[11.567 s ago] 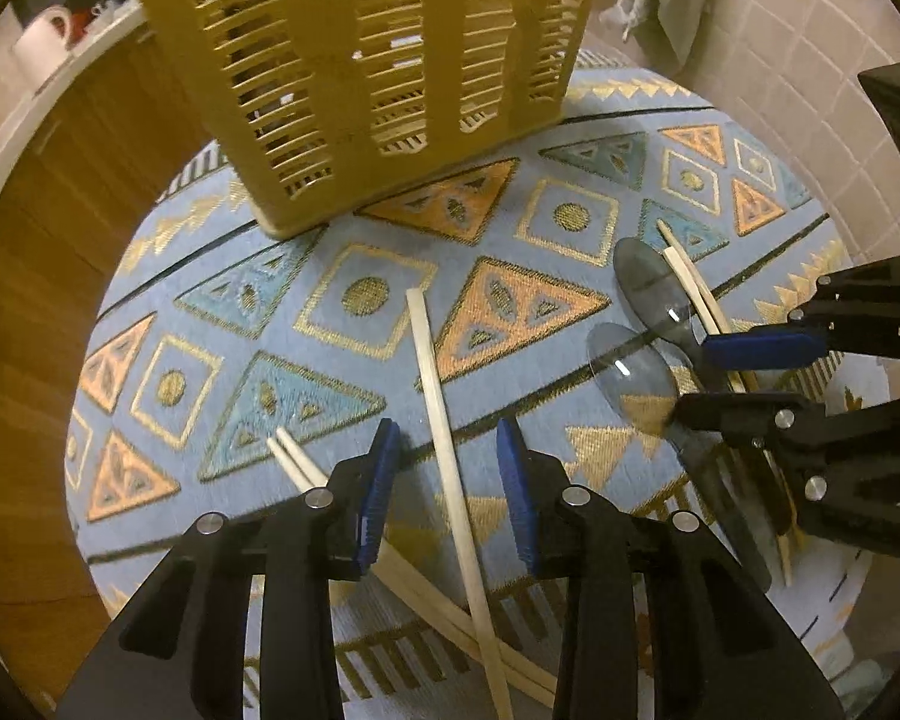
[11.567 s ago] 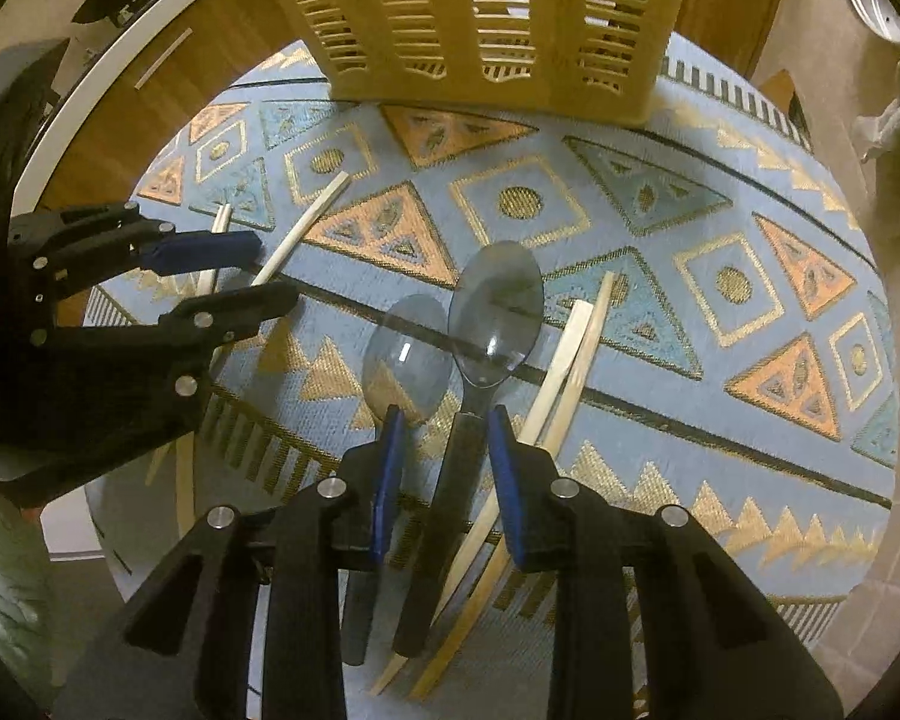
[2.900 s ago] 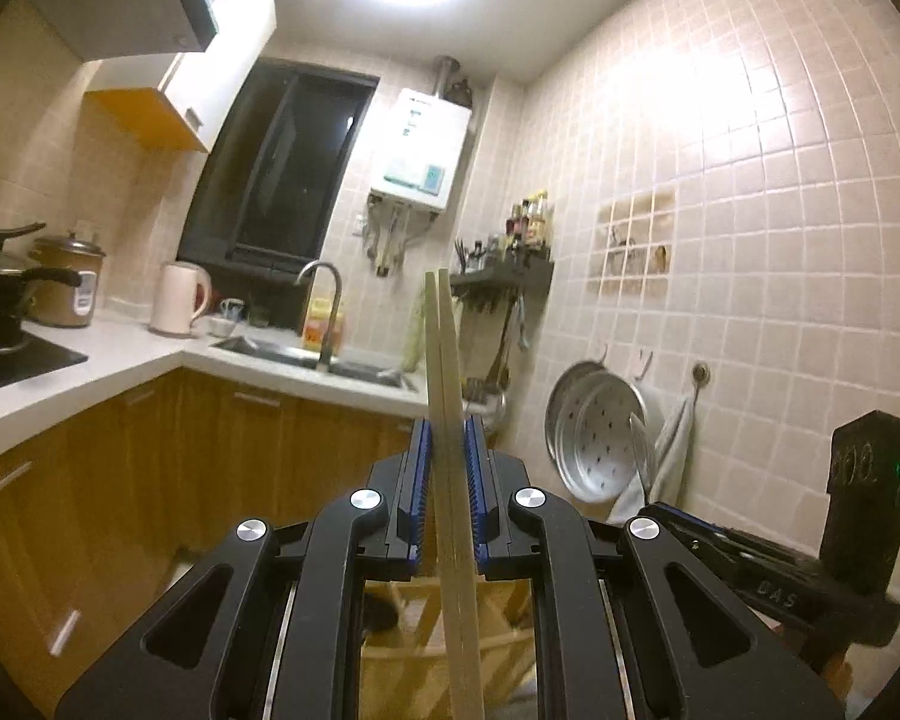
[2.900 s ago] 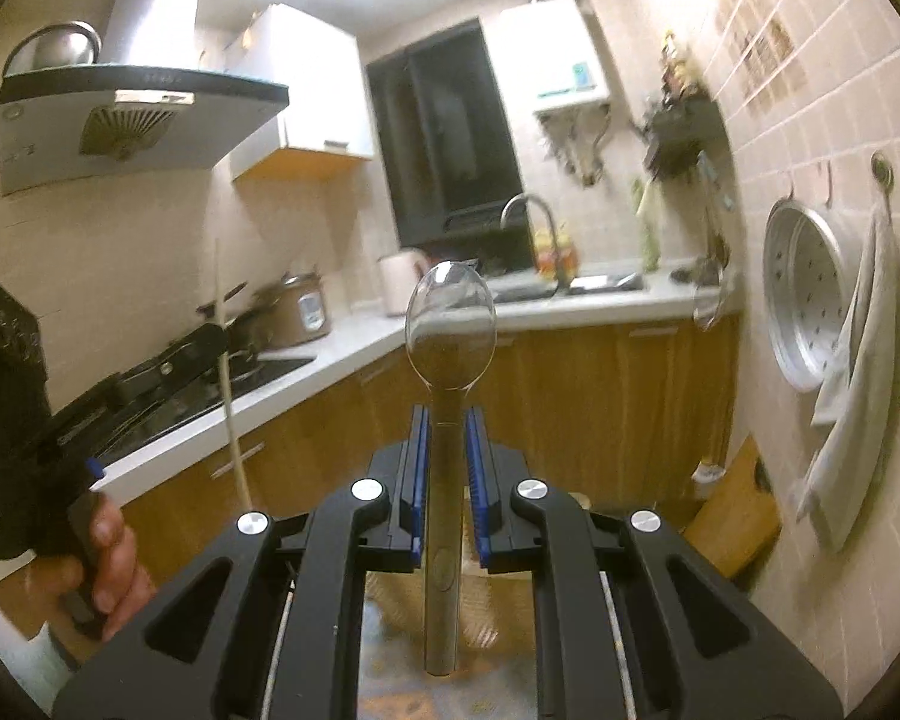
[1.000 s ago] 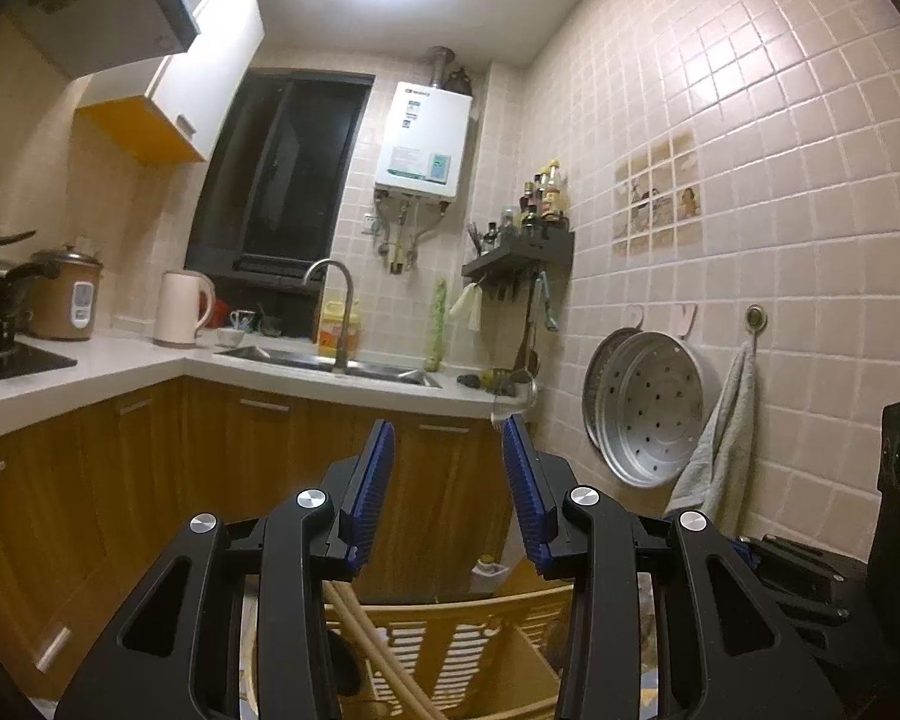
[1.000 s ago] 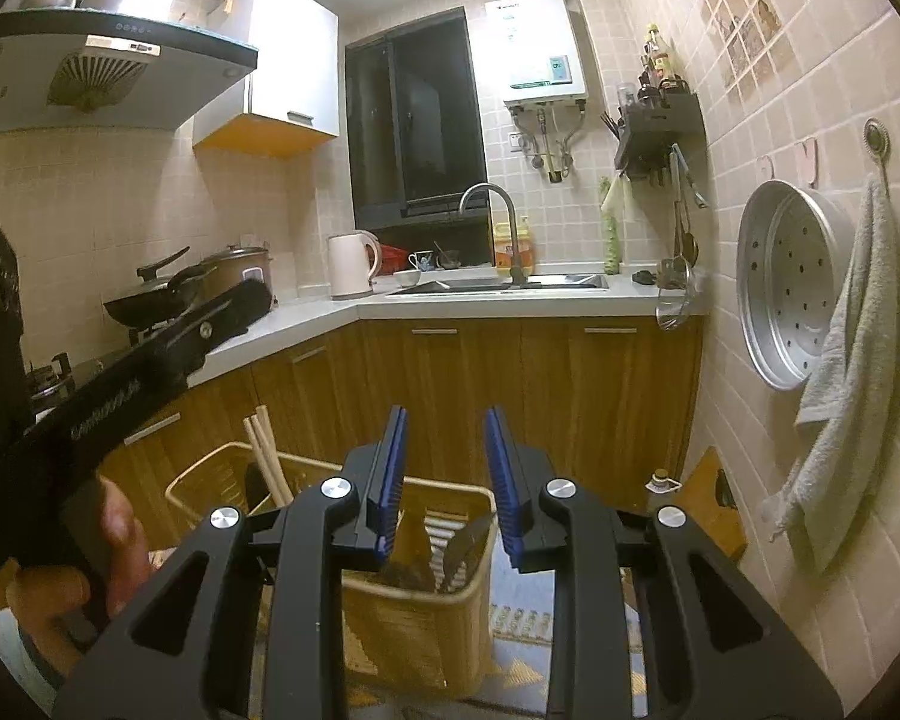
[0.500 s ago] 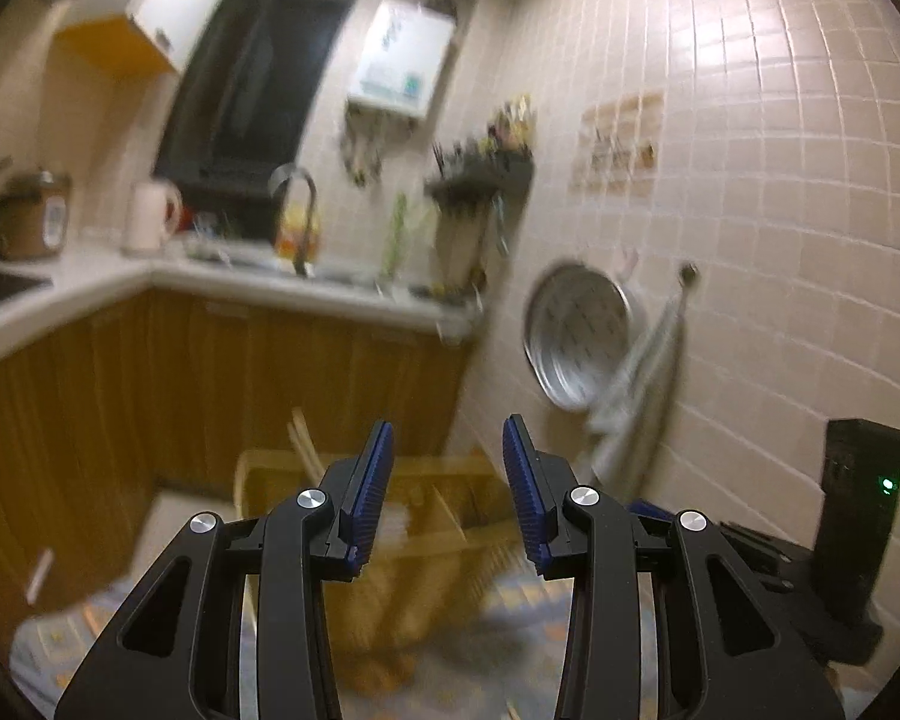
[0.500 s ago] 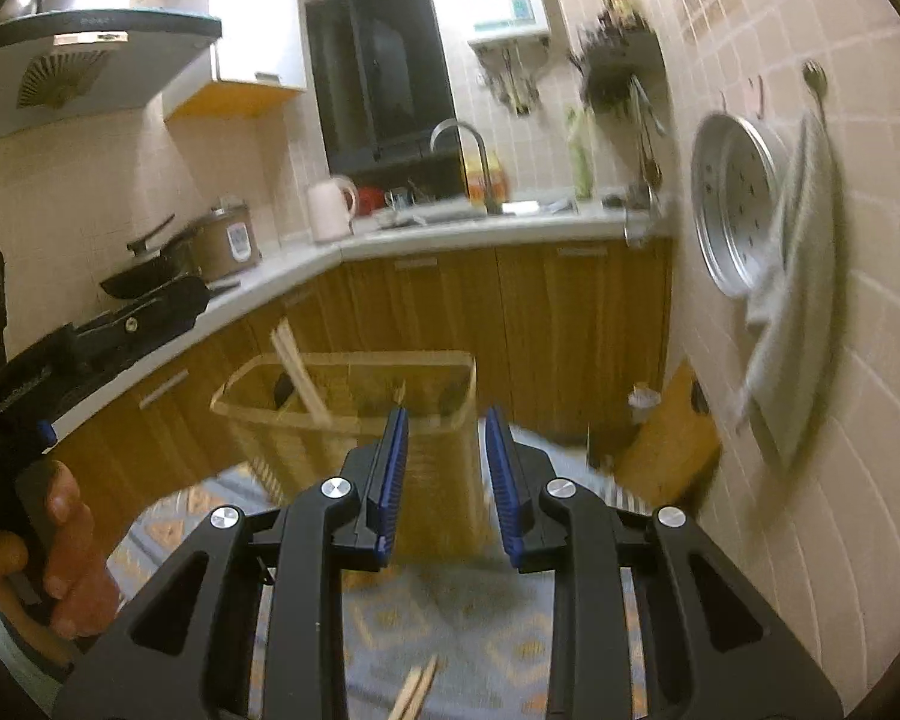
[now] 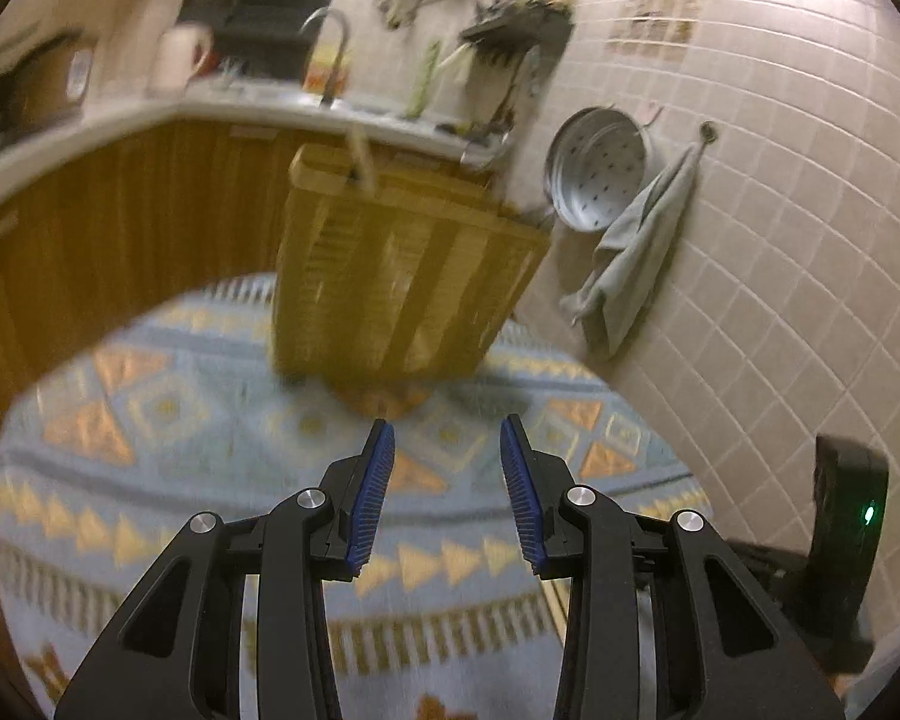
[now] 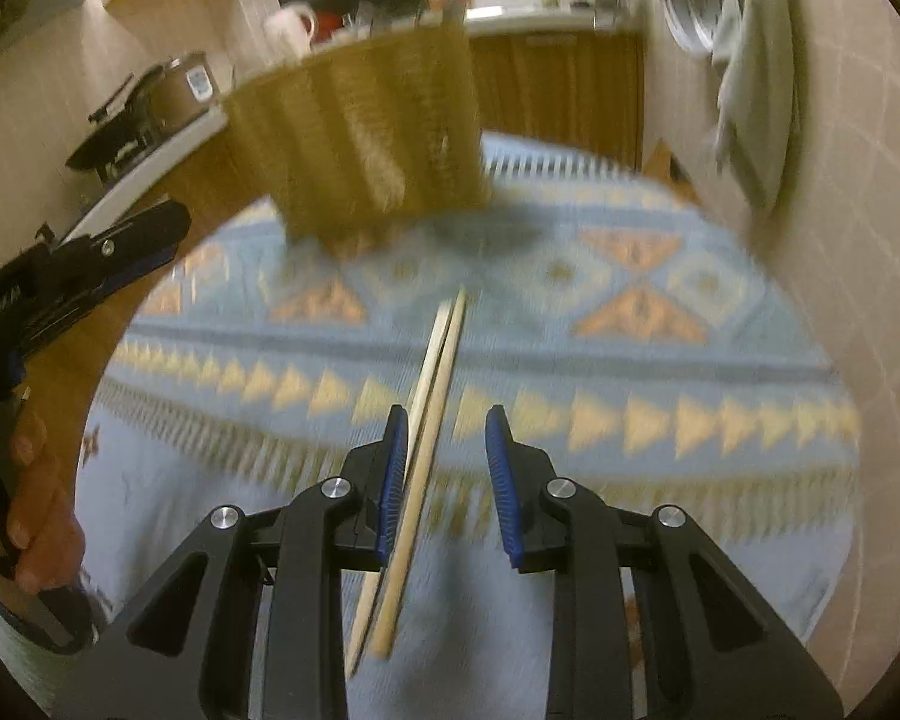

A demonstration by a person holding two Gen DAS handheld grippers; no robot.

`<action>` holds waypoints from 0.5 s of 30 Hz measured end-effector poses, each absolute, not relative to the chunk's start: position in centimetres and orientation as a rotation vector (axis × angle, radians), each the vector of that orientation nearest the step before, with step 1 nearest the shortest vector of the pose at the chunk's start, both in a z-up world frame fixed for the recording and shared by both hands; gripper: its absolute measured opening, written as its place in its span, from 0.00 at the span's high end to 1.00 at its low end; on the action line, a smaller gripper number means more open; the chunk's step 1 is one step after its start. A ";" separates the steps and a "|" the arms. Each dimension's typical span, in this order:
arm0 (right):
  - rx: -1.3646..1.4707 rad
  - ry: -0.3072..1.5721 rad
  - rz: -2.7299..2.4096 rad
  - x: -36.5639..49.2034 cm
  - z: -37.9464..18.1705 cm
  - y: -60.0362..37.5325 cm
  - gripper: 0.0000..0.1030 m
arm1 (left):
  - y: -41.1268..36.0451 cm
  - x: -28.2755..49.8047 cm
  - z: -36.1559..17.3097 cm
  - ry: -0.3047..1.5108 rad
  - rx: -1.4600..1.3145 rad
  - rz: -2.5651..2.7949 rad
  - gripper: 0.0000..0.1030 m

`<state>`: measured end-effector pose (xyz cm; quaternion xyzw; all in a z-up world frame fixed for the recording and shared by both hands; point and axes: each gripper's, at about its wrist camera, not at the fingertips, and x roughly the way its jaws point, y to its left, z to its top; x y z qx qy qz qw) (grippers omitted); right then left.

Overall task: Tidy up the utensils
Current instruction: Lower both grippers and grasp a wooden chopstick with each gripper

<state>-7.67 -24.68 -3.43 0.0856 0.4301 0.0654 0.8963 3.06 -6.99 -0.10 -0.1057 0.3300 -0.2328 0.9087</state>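
From the left wrist camera I see my left gripper with its blue pads set apart and nothing between them; it holds nothing. It points down at a blue patterned cloth that covers a round table. The whole view is blurred. A yellow slatted basket stands upright on the far side of the cloth, and one pale stick, which looks like a chopstick, pokes up above its rim near the left corner. Behind it runs a wooden cabinet under a pale counter. On the tiled wall to the right hang a perforated metal pan and a grey towel. The black body of the right gripper shows at the right edge with a green light on it.

From the right wrist camera I see my right gripper, also parted and empty. A pair of chopsticks lies on the cloth under it, side by side, running from near the middle of the cloth back towards me; in the picture they pass just inside the left pad, and I cannot tell that the pad touches them. The basket stands well beyond them at the cloth's far edge. At the left edge a hand grips the left gripper, whose jaws I see side-on.
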 end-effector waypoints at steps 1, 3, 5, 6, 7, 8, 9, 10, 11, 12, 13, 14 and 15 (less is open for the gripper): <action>0.183 0.917 0.131 -8.1 -4.1 -24.3 0.77 | -6.6 2.7 -0.8 0.705 -0.236 -0.481 0.67; 0.192 0.944 0.131 -8.9 -5.2 -23.8 0.77 | -6.3 2.3 -1.8 0.740 -0.246 -0.480 0.67; 0.202 0.952 0.126 -9.7 -5.8 -23.6 0.77 | -6.3 1.7 -2.3 0.765 -0.234 -0.475 0.67; 0.205 0.955 0.121 -9.8 -5.9 -23.5 0.77 | -6.3 1.6 -2.5 0.772 -0.229 -0.474 0.67; 0.206 0.958 0.116 -10.0 -6.1 -23.4 0.77 | -6.3 1.4 -2.8 0.783 -0.223 -0.475 0.67; 0.208 0.959 0.113 -10.2 -6.3 -23.4 0.77 | -6.3 1.3 -2.9 0.790 -0.223 -0.474 0.67; 0.210 0.958 0.106 -10.5 -6.5 -23.3 0.77 | -6.5 1.2 -3.1 0.799 -0.224 -0.474 0.67; 0.206 0.951 0.098 -10.9 -6.5 -23.2 0.77 | -6.6 1.1 -3.4 0.812 -0.225 -0.479 0.67; 0.200 0.949 0.093 -11.0 -6.5 -23.1 0.77 | -6.8 1.1 -3.5 0.820 -0.225 -0.482 0.67; 0.186 0.945 0.082 -11.3 -6.5 -22.8 0.77 | -7.0 1.1 -3.7 0.830 -0.221 -0.484 0.67; 0.175 0.943 0.072 -11.5 -6.5 -22.7 0.77 | -7.3 1.1 -3.8 0.836 -0.218 -0.485 0.67; 0.163 0.943 0.061 -11.4 -6.3 -22.5 0.79 | -7.5 1.1 -3.9 0.844 -0.215 -0.487 0.67; 0.144 0.940 0.048 -11.6 -6.3 -22.2 0.79 | -7.8 1.2 -4.0 0.851 -0.214 -0.489 0.67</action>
